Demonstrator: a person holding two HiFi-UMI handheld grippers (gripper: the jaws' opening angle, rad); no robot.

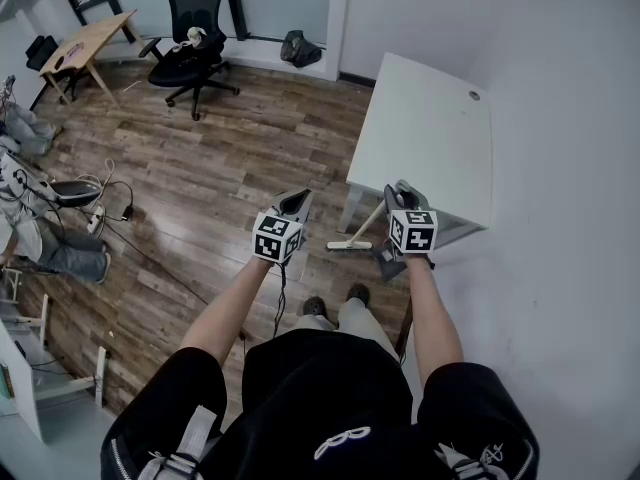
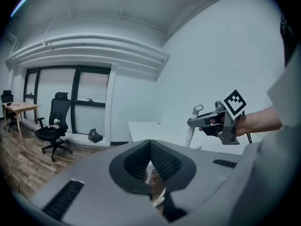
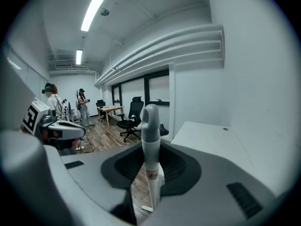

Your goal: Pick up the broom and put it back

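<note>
My right gripper (image 1: 401, 192) is shut on the broom's white handle (image 3: 151, 147), which stands upright between its pads with the rounded hanging loop above them. In the head view the broom (image 1: 366, 224) slants down to its pale head (image 1: 348, 245) on the wooden floor, beside the leg of the white table (image 1: 420, 138). The left gripper view shows the handle (image 2: 192, 127) in the right gripper (image 2: 200, 121), off to the right. My left gripper (image 1: 297, 201) hangs to the left of the broom, its pads (image 2: 155, 159) meeting at the tip with nothing between them.
A white wall runs along the right, close behind the table. A black office chair (image 1: 195, 38) and a wooden desk (image 1: 95, 38) stand at the far side. Cables (image 1: 110, 203) lie on the floor at the left. Two people (image 3: 51, 102) stand far down the room.
</note>
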